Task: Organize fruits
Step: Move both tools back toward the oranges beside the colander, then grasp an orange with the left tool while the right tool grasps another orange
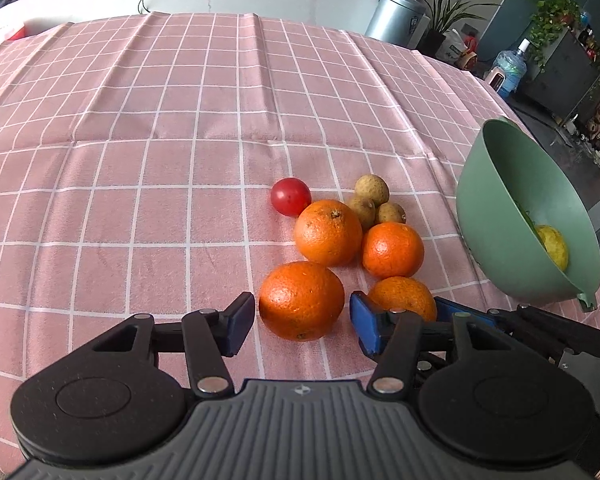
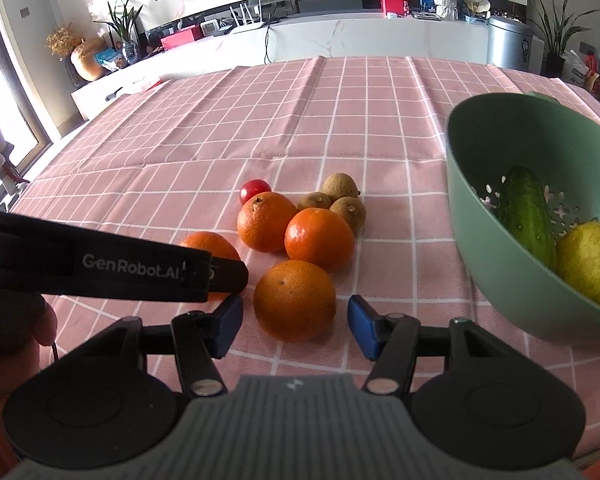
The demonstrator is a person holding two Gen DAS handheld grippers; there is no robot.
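Observation:
Several oranges lie in a cluster on the pink checked cloth. My left gripper point(image 1: 302, 322) is open, its blue pads on either side of the nearest orange point(image 1: 301, 300) without touching it. My right gripper point(image 2: 295, 322) is open around another orange point(image 2: 295, 300). Behind lie two more oranges point(image 2: 320, 238), a red tomato point(image 1: 290, 196) and three small brown fruits point(image 1: 372, 189). A green colander point(image 2: 500, 272) at the right holds a cucumber point(image 2: 526, 212) and a lemon point(image 2: 590, 264). The left gripper's body point(image 2: 100, 262) shows in the right wrist view, partly hiding one orange.
The cloth's right edge runs just past the colander point(image 1: 500, 240). A white counter point(image 2: 340, 36) with boxes and plants stands beyond the table's far edge. A metal bin point(image 1: 398, 14) and a water jug point(image 1: 510, 68) stand on the floor at the right.

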